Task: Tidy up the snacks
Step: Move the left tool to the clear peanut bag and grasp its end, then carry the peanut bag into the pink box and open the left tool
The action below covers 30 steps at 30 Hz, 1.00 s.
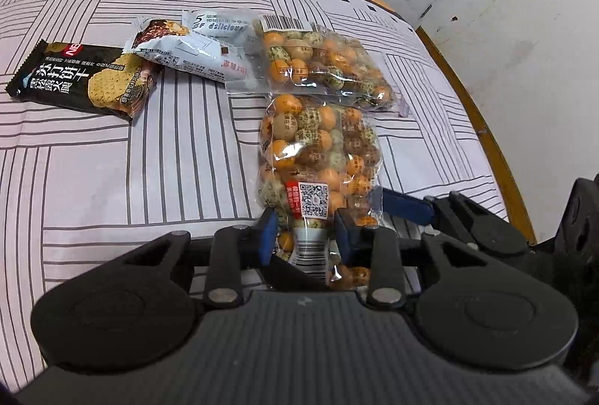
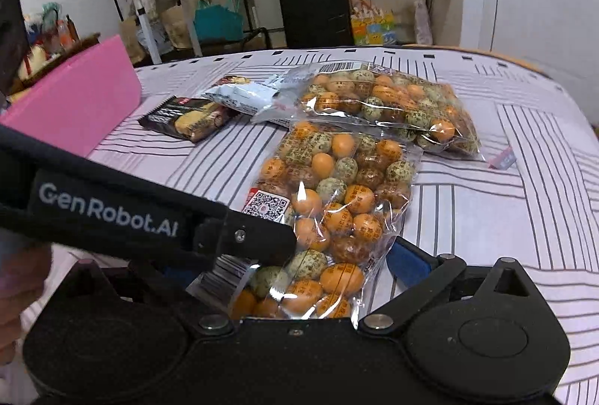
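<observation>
Left wrist view: my left gripper (image 1: 305, 236) is pinching the near end of the near egg bag (image 1: 318, 161), blue pads pressing into the plastic on both sides, jaws nearly together. The bag is clear, packed with orange and speckled wrapped eggs, and carries a red label with a QR code plus a barcode strip at the pinched end. A second clear egg bag (image 1: 325, 64) is lying just beyond it, barcode at its far end, the two bags touching. Left of that, a pale blue-white snack packet (image 1: 198, 49) is showing "5" and "delicious". Further left, a black cracker pack (image 1: 82, 79) with Chinese writing and a red "NE" tag is lying partly under the pale packet. Count: two egg bags, one pale packet, one black pack, all on the striped cloth (image 1: 112, 161). One blue pad of my right gripper (image 1: 406, 208) is showing just beside the near bag.

Right wrist view: my right gripper (image 2: 295, 266) is standing wide open around the near egg bag (image 2: 337, 202), the right pad beside the bag; whether it touches I cannot tell. My left gripper's body, marked "GenRobot.AI", is crossing in from the left onto the bag's label end. The far egg bag (image 2: 389, 105), pale packet (image 2: 243, 94) and black pack (image 2: 191, 122) are lying behind. A pink box (image 2: 78, 101) is sitting at the cloth's left edge.
</observation>
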Tool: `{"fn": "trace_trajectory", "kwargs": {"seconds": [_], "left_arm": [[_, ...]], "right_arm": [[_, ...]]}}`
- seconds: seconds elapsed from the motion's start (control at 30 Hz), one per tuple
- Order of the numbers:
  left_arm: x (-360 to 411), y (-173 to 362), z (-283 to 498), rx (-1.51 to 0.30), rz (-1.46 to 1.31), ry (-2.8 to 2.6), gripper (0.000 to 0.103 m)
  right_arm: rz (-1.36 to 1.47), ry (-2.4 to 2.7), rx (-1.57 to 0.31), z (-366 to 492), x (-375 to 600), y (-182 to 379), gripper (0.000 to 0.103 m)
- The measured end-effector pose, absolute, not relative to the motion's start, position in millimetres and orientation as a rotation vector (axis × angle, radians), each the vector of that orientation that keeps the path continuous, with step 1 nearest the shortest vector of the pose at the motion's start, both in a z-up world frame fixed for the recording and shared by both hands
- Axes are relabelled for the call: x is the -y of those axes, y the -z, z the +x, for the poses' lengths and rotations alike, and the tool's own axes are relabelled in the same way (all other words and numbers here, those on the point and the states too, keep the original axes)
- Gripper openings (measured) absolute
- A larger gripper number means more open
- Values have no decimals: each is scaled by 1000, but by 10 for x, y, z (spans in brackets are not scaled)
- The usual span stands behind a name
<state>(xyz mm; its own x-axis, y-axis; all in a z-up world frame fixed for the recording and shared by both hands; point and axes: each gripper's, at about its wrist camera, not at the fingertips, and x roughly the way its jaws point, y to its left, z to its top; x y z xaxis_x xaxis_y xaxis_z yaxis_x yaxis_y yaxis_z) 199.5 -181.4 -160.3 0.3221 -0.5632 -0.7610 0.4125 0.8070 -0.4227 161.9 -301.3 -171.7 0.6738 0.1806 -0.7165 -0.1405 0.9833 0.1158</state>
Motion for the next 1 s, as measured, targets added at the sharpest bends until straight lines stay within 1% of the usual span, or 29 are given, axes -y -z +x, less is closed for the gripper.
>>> {"fn": "trace_trajectory", "kwargs": {"seconds": [0.17,0.27,0.4,0.5,0.6,0.87,1.0], "left_arm": [[1818,1597,1969,-1060,-153,649,33],[1803,1593,1958,-1079,-191,632,35],[1881,1509,1898,-1106,-168,612,45],[1924,1444,1813,-1122,-120,596,45],[1883,1405,1752,-1147,-128,584,45],[1778,1183,1506,-1194,-97,573,45],[1689,1033,1388,-1217,-92,562,45]], "right_arm": [[41,-174,-791,1607,3033,1733,102],[24,-169,-785,1544,3021,1723,97],[36,-177,-790,1423,2992,1670,91],[43,-185,-801,1345,2963,1626,88],[48,-193,-818,1278,2924,1563,87],[86,-222,-909,1158,2841,1295,88],[42,-249,-914,1021,2702,1126,87]]}}
